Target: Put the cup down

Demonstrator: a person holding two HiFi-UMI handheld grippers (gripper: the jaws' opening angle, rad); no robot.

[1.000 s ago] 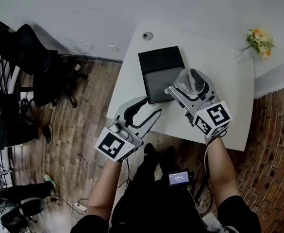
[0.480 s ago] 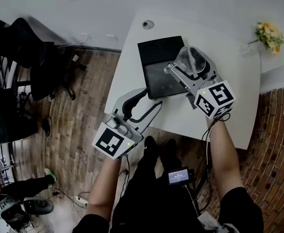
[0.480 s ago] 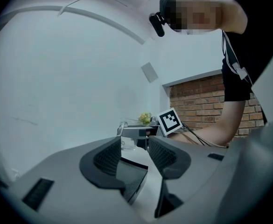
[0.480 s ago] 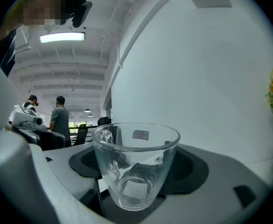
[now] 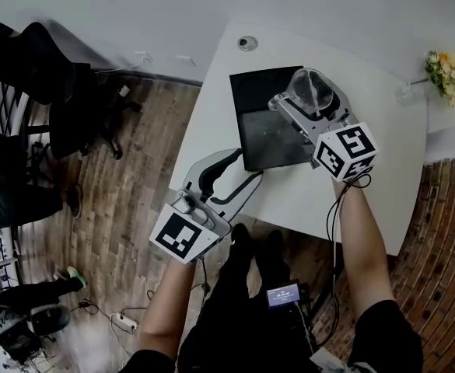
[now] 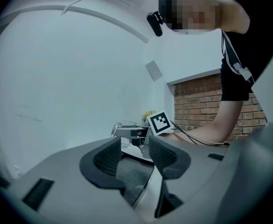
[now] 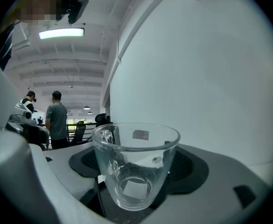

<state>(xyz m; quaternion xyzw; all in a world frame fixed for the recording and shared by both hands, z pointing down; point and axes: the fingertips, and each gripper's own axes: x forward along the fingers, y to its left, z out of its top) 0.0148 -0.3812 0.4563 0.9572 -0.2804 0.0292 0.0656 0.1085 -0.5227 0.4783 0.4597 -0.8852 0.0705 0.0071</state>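
Glass, clear all the way through, is what the cup (image 7: 135,164) is made of. It stands upright between the two jaws of the right gripper (image 5: 308,103), which press on its sides and hold it tight. From the head view the cup is over the far end of a black mat (image 5: 260,115) that lies on the white table (image 5: 375,142). I cannot tell if the bottom of the cup is touching the mat or just above it. The left gripper (image 6: 135,155) has its jaws apart with nothing between them. It waits near the front edge of the table, well away from the cup. A small bunch of flowers (image 5: 447,74) is off at the far corner and not in the way. I think the cup is being brought to the place where it will be set down. The next move should be to lower it slowly and keep it straight until it rests flat. Then the right jaws can open and back away without bumping it.
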